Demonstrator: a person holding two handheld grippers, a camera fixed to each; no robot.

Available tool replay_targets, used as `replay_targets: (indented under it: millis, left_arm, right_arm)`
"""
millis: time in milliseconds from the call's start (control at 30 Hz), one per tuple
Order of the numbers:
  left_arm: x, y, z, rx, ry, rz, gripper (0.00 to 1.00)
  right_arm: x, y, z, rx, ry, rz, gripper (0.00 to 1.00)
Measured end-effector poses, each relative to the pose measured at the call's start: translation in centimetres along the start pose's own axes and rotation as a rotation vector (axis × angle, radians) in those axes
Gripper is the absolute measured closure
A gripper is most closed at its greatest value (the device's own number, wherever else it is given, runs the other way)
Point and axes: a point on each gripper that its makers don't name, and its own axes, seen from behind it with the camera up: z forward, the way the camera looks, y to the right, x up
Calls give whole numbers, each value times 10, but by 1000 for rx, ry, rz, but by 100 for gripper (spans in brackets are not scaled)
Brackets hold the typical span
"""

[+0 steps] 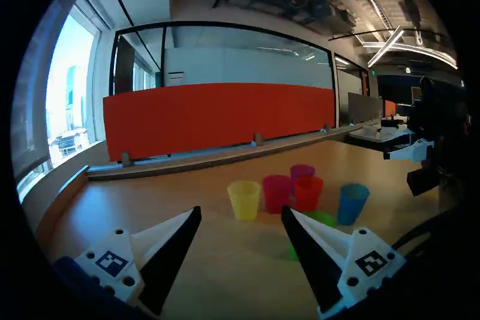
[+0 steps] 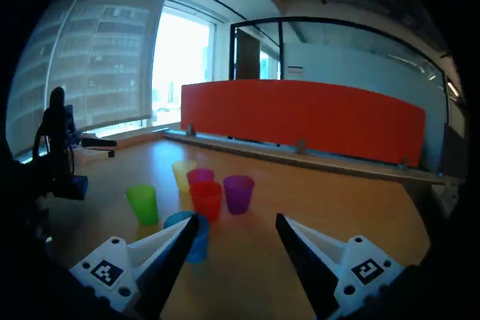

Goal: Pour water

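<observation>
Several plastic cups stand grouped on a wooden table (image 1: pixel 174 194). In the left gripper view I see a yellow cup (image 1: pixel 244 200), a pink cup (image 1: pixel 276 193), a red cup (image 1: pixel 308 193), a purple cup (image 1: pixel 302 171), a blue cup (image 1: pixel 352 203) and a green cup (image 1: pixel 324 219) half hidden by my finger. My left gripper (image 1: pixel 240 211) is open, short of the yellow cup. In the right gripper view my right gripper (image 2: pixel 237 218) is open near the blue cup (image 2: pixel 195 239), with the red cup (image 2: pixel 206 200), the purple cup (image 2: pixel 238 194) and the green cup (image 2: pixel 143 203) beyond. I cannot tell what the cups hold.
An orange divider panel (image 1: pixel 216 116) runs along the table's far edge, also seen as the orange panel (image 2: pixel 300 116). Windows (image 2: pixel 180 62) lie behind. A dark-clad person holds the other gripper (image 1: pixel 414 152) at the table's right side. Bare table (image 2: pixel 342 212) lies right of the cups.
</observation>
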Motion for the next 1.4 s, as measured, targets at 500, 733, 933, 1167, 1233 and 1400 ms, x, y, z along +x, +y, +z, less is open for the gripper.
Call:
replay_targets:
  millis: [500, 733, 933, 1167, 1233, 1400]
  left_arm:
    - [-15, 30, -1, -160, -98, 39, 1]
    - [-26, 44, 3, -224, -144, 72, 1]
    - [-40, 56, 8, -277, -196, 87, 0]
    - [-54, 68, 19, -328, -251, 90, 1]
    - [-58, 71, 22, -344, -263, 90, 0]
    - [-68, 79, 29, -382, -292, 98, 1]
  right_arm:
    - [-9, -33, -4, 137, -104, -95, 0]
    - [-23, -45, -2, 181, -159, -125, 1]
    - [-35, -52, 5, 207, -194, -130, 1]
    - [-48, -53, 16, 225, -231, -110, 1]
    - [-52, -53, 19, 231, -242, -104, 0]
    - [-63, -57, 26, 251, -269, -96, 0]
